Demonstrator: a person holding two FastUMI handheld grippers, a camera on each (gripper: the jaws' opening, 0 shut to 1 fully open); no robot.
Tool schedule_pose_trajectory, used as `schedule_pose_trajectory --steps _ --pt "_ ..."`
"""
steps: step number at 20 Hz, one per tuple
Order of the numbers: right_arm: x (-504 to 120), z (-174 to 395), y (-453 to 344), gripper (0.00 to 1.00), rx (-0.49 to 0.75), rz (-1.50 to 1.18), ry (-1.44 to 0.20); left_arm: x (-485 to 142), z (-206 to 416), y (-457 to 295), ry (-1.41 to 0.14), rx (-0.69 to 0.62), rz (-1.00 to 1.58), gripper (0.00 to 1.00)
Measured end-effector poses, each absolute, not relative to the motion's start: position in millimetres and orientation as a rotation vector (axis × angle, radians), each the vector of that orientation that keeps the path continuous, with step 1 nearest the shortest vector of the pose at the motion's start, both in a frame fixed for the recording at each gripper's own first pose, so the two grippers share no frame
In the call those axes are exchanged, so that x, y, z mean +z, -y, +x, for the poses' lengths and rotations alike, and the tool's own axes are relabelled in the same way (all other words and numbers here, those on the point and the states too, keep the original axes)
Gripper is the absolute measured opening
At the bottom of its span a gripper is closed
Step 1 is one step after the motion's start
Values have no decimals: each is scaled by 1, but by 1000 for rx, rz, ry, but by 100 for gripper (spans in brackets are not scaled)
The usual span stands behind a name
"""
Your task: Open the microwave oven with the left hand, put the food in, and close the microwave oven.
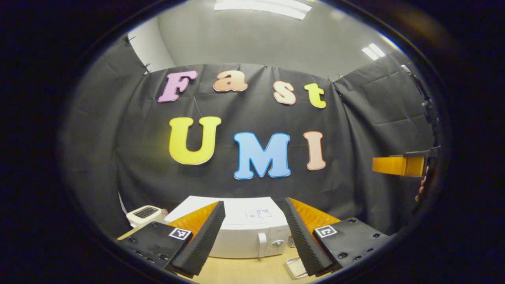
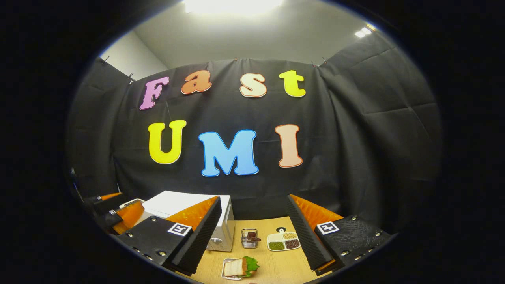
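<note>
Toward the back edge of the wooden table, the white microwave oven stands with its door shut and its handle facing the front, within reach of the left gripper, which hovers level above the table, pointed straight at the door, fingers spread wide around nothing. Nearer the front edge, the food, a sandwich with lettuce on a small tray, waits below the right gripper, likewise raised, wide open and empty. A divided dish of beans sits mid-table.
</note>
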State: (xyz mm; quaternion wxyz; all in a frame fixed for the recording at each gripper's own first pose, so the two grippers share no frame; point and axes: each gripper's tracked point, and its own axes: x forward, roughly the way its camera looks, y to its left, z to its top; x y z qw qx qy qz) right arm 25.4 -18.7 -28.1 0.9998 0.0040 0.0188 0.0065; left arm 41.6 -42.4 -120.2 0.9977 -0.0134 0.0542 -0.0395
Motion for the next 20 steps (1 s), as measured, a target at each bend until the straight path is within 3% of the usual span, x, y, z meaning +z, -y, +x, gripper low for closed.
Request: schedule_pose_trajectory --steps 13,20 --pt "-44 34 37 99 66 -10 -84 -329 112 87 -330 -78 26 98" --pt "-54 41 64 99 38 -38 -121 -391 152 81 -415 -28 3 98"
